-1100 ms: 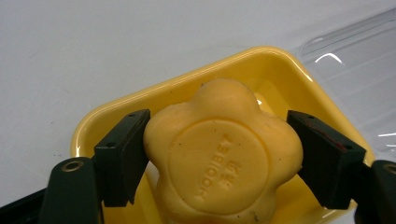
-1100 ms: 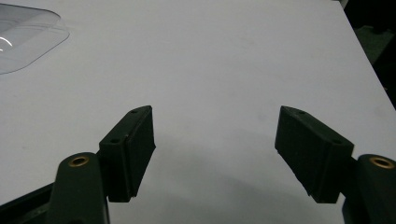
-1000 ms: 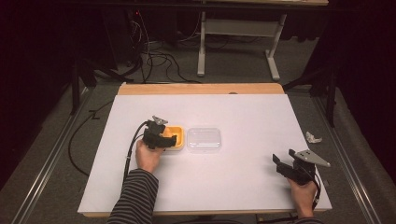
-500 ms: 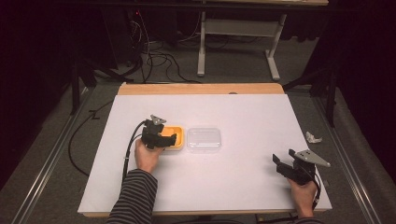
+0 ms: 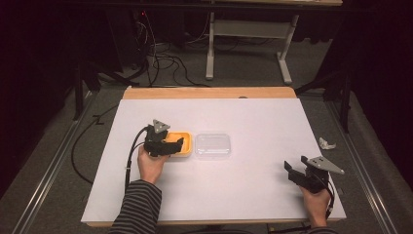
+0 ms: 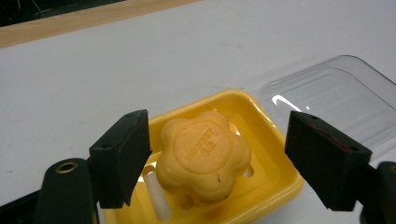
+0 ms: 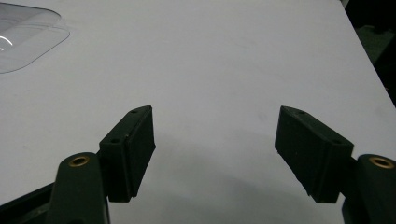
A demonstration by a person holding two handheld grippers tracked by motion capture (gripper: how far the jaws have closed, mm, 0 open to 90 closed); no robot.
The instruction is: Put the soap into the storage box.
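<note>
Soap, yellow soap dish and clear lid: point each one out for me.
Soap (image 6: pixel 201 151), left gripper view, on its embossed top face.
Yellow soap dish (image 6: pixel 275 173), left gripper view, on its right rim.
Clear lid (image 5: pixel 213 145), high view, on the middle of its top.

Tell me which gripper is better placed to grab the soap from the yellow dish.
Left. The left gripper hangs open right over the yellow dish, jaws either side of the soap. The right gripper is open over bare table, well apart from the dish.

left claw (image 6: pixel 217 158) agape, right claw (image 7: pixel 215 156) agape
</note>
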